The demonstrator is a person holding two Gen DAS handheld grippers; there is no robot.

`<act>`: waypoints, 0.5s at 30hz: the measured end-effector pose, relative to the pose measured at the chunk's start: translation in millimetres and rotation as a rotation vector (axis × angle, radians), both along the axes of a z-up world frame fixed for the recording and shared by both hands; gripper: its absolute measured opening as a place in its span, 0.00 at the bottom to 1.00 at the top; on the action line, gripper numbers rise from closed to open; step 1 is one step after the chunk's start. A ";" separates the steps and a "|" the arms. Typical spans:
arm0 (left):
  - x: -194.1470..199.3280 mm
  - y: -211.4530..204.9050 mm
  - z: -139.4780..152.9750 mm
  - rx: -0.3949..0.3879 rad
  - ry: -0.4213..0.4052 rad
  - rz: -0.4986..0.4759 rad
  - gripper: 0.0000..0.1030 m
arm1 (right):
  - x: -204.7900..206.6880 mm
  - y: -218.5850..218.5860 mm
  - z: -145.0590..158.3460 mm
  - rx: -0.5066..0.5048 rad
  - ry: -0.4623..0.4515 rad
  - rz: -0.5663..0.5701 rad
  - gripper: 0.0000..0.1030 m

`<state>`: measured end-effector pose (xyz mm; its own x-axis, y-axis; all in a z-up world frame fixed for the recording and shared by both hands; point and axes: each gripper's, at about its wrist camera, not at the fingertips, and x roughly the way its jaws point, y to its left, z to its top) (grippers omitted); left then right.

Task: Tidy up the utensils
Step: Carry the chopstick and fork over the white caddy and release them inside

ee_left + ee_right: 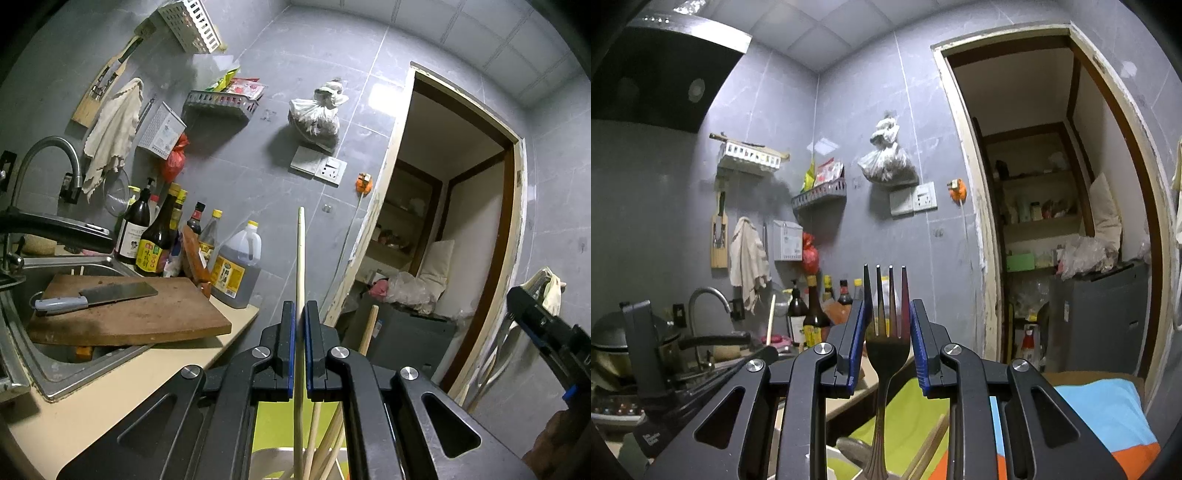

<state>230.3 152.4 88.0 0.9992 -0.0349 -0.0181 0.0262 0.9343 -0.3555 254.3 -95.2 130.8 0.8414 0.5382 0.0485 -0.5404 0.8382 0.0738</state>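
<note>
Worn brown wooden cutting board (140, 314) overhanging the steel sink (55, 373) at left. Left gripper (299, 325) clamped shut on a pale wooden chopstick (301, 258) – upright, tip up. Right gripper (888, 332) pinching a dark metal fork (886, 332) – tines up, handle hanging down.

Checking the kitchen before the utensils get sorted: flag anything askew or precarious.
The brown wooden cutting board lies tilted across the steel sink, one corner jutting past the beige counter's edge. A grey-handled cleaver lies loose on it and might slide.
</note>
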 end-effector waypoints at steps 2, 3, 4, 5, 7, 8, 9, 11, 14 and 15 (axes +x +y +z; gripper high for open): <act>-0.5 -1.4 -1.9 0.010 0.005 -0.002 0.03 | 1.8 1.9 -4.1 -0.011 0.025 0.007 0.21; -0.7 -2.0 -2.9 0.015 0.009 -0.006 0.03 | 2.3 3.4 -6.2 -0.018 0.035 0.009 0.21; -1.8 -3.3 -4.8 0.022 0.013 -0.008 0.03 | 2.7 4.4 -9.5 -0.028 0.047 0.011 0.21; -2.3 -4.1 -6.3 0.027 0.017 -0.010 0.03 | 2.7 6.0 -12.5 -0.034 0.057 0.013 0.21; -4.5 -7.0 -10.1 0.041 0.026 -0.015 0.03 | 2.3 7.6 -19.0 -0.046 0.077 0.016 0.21; -5.3 -8.5 -11.9 0.047 0.029 -0.018 0.03 | 2.0 8.5 -22.5 -0.050 0.087 0.015 0.21; -6.1 -9.8 -13.6 0.052 0.033 -0.020 0.03 | 1.8 9.1 -25.9 -0.053 0.098 0.016 0.21; -8.4 -13.8 -17.7 0.065 0.044 -0.032 0.03 | 1.0 10.1 -33.7 -0.060 0.124 0.009 0.21; -10.7 -19.0 -22.2 0.082 0.061 -0.044 0.03 | 0.7 10.9 -43.6 -0.066 0.160 -0.005 0.21; -11.4 -20.8 -23.5 0.088 0.070 -0.049 0.03 | 1.0 11.2 -46.6 -0.072 0.172 -0.013 0.22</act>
<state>218.9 131.6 64.5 0.9926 -0.0787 -0.0925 0.0505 0.9601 -0.2750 255.3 -84.0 84.1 0.8406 0.5246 -0.1347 -0.5145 0.8512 0.1042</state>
